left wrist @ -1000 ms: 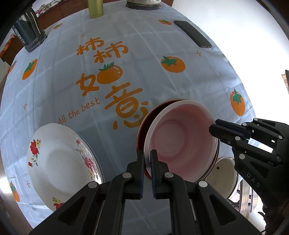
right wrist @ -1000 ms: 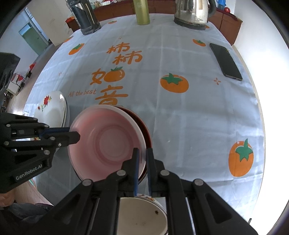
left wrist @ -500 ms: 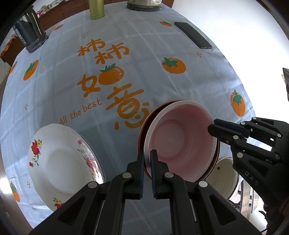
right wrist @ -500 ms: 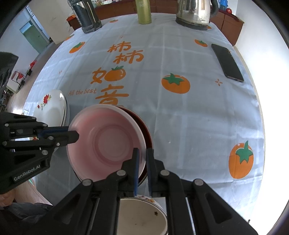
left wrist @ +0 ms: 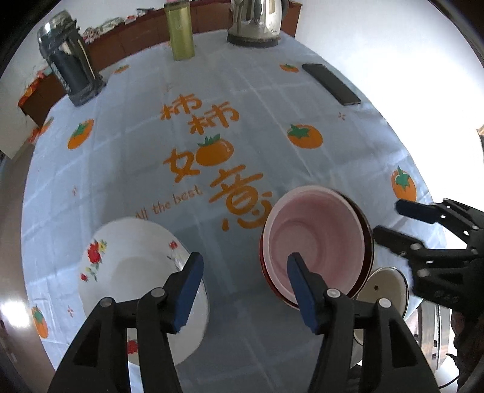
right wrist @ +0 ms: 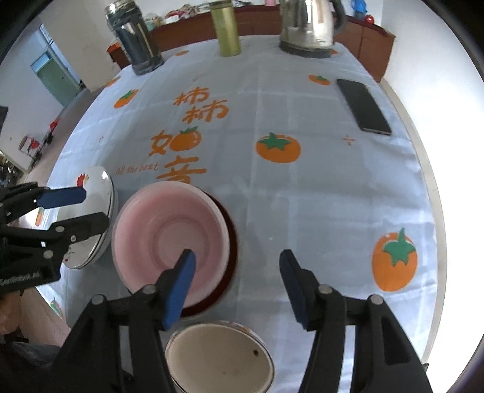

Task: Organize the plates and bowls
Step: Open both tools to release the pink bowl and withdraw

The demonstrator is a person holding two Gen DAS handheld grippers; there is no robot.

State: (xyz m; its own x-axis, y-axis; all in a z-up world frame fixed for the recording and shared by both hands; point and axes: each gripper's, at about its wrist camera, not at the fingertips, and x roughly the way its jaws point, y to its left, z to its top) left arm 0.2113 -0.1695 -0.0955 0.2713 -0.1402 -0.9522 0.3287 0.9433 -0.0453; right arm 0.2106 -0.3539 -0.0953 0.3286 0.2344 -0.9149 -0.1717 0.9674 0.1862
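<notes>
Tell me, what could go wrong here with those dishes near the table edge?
The pink bowl sits off-centre on the dark red plate, so a nudge might tip or slide it. The cream bowl looks close to the table's near edge; the open right gripper just above could knock it. The left gripper might clip the flowered plate.

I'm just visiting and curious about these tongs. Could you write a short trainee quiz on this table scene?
1. True or false: both tongs, left and right, are open.
2. What does the pink bowl sit in?
   A. the flowered plate
   B. a dark red dish
   C. the kettle
3. Fill in: the phone lies on the ___ side of the table.

Key: 1 true; 2 B; 3 right.
</notes>
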